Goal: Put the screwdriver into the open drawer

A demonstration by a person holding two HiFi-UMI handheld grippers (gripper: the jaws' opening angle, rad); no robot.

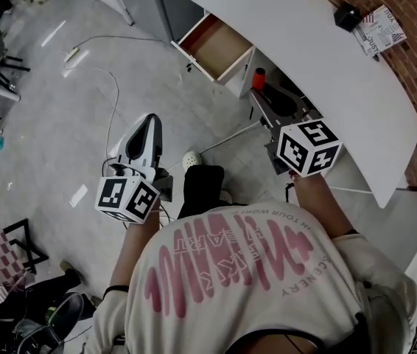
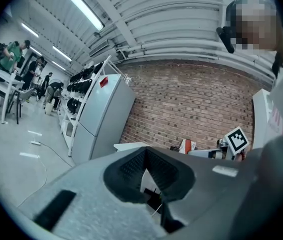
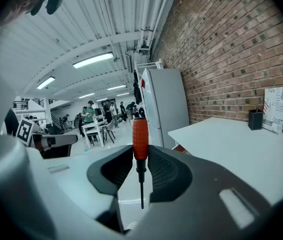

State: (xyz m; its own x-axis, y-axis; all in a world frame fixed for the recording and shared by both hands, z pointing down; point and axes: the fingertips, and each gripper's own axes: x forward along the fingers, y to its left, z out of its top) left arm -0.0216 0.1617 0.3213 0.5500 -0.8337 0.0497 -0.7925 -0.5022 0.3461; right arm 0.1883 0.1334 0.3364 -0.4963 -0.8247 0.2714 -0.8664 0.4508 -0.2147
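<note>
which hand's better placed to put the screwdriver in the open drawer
Right: the right gripper grips the screwdriver and sits nearer the open drawer in the head view; the left gripper holds nothing.

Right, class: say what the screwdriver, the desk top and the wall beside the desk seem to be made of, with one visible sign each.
Screwdriver: the orange handle looks like ribbed plastic or rubber; the thin dark shaft is probably metal.
Desk top: smooth, matte white, likely laminate or painted board.
Wall: bare red brick, with mortar lines showing.
</note>
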